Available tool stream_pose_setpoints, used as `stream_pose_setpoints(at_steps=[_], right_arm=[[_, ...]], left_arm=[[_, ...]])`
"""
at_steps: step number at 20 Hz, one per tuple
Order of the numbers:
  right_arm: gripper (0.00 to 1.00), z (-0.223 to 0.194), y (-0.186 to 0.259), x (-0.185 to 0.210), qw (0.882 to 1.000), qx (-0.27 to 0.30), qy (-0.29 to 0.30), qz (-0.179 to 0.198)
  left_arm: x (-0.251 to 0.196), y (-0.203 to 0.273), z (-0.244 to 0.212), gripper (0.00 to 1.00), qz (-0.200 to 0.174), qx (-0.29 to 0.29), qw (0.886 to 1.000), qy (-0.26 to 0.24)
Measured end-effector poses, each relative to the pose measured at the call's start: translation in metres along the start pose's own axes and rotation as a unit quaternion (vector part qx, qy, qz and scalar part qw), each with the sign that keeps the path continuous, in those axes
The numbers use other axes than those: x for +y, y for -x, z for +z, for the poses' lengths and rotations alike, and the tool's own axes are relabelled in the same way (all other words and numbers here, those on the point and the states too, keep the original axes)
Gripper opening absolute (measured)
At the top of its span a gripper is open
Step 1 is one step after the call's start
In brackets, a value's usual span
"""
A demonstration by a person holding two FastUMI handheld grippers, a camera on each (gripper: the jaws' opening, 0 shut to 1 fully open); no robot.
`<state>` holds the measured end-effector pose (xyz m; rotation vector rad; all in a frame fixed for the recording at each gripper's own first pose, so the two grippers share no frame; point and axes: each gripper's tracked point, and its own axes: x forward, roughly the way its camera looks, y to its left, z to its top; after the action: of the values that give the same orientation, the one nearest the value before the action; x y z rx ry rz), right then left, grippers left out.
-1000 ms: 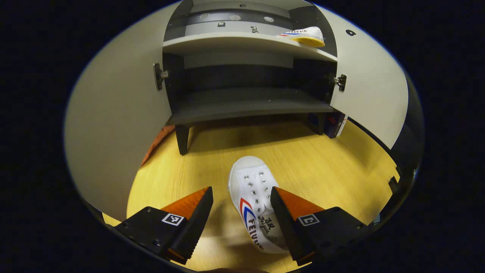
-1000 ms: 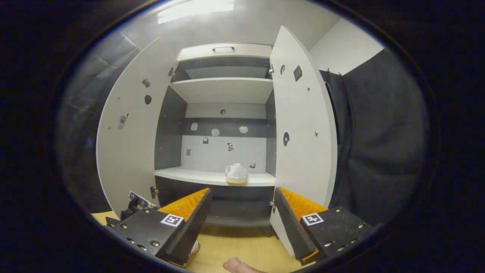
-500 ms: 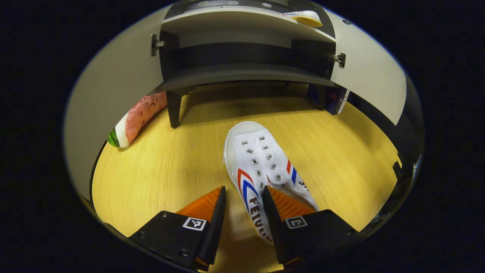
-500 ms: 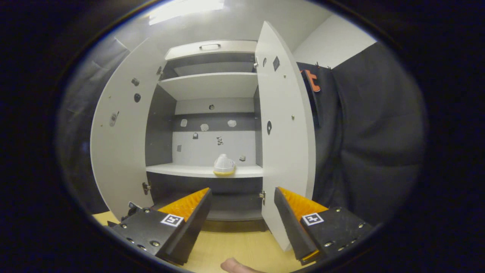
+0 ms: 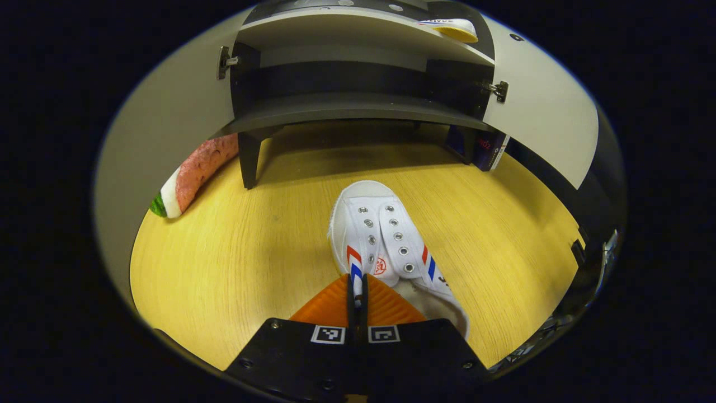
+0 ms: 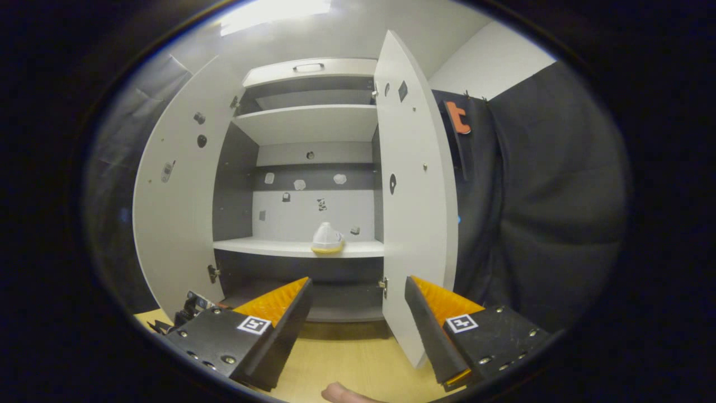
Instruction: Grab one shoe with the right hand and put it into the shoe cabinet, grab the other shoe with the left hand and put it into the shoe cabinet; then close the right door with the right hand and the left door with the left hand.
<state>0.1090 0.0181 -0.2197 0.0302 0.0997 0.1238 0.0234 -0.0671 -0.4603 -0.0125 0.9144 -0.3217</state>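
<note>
A white shoe with red and blue stripes lies on the wooden floor, toe toward the open shoe cabinet. My left gripper is shut on the shoe's left side wall near the opening. The other white shoe rests on the cabinet's light shelf, at its right end; in the right gripper view this shoe sits on the shelf. My right gripper hangs open in front of the cabinet, holding nothing. Both the left door and the right door stand wide open.
A watermelon-slice toy lies on the floor by the left door. A dark box stands near the cabinet's right leg. Black cloth hangs right of the cabinet. A fingertip shows at the bottom edge.
My left gripper's fingers have closed from wide apart onto the shoe's side. The right gripper has drifted a little, staying open.
</note>
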Motion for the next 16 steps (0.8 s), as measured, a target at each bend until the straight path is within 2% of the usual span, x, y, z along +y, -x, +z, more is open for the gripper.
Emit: stream_pose_setpoints(at_steps=[3, 7, 16], right_arm=[[0.98, 0.005, 0.003, -0.005, 1.000, -0.005, -0.002, -0.002], [0.98, 0.011, 0.010, -0.012, 1.000, -0.016, -0.008, -0.003], [0.98, 0.016, 0.019, -0.031, 0.998, -0.049, -0.026, 0.010]], left_arm=[[0.003, 0.011, 0.013, 0.01, 0.019, -0.005, 1.000, -0.018], [0.010, 0.039, 0.046, 0.01, 0.033, -0.049, 0.998, -0.018], [0.012, 0.100, 0.166, 0.00, 0.055, -0.173, 0.983, -0.011]])
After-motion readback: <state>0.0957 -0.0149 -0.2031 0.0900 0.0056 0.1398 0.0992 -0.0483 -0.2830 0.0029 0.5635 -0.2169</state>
